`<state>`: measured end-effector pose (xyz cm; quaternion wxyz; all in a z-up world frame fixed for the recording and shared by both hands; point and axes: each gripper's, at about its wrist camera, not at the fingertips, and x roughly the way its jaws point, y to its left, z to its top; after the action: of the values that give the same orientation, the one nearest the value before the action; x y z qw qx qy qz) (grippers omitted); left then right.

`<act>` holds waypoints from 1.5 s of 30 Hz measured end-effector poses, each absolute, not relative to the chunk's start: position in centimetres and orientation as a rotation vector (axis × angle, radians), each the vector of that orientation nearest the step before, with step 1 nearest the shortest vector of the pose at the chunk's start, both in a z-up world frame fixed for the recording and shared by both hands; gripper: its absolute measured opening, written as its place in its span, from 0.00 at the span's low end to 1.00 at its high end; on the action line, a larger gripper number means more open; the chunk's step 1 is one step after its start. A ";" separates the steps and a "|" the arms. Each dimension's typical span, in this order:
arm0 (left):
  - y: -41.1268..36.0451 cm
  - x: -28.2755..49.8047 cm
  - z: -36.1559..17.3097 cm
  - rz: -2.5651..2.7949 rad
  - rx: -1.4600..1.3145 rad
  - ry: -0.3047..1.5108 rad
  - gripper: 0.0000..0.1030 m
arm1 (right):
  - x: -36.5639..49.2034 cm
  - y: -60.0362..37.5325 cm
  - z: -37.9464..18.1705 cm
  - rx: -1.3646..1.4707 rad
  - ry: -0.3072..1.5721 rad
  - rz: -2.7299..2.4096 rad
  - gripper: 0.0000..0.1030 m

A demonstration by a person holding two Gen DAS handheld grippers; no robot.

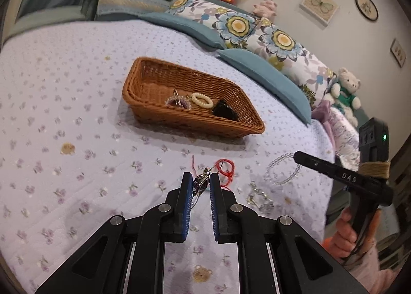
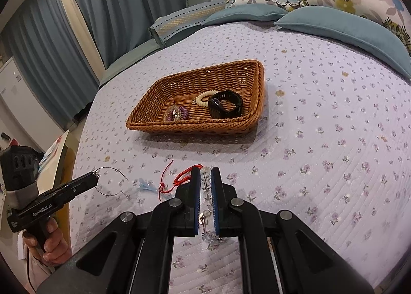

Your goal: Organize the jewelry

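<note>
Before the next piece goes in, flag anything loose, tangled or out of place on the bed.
Three pieces are already in the wicker basket, but a red cord lies in loops on the quilt, out of the basket. The left gripper pinches a wire-hooped pendant; the right gripper grips a clear bead bracelet.

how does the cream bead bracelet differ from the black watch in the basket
The cream bead bracelet is pale, made of small beads, and lies flat as a small ring. The black watch is dark, has a broad solid band, and forms a bigger loop standing partly on edge. Both lie side by side in the wicker basket.
</note>
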<state>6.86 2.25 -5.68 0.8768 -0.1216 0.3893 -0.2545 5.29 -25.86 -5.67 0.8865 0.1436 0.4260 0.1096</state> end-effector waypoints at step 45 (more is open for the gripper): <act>2.9 5.2 -8.6 -0.520 -0.111 1.001 0.38 | 5.1 -25.9 -5.9 0.308 0.897 0.267 0.10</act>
<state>5.17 2.88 -8.59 0.8437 -0.0524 0.4740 -0.2465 5.15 -25.91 -5.95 0.8812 0.1478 0.4305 0.1281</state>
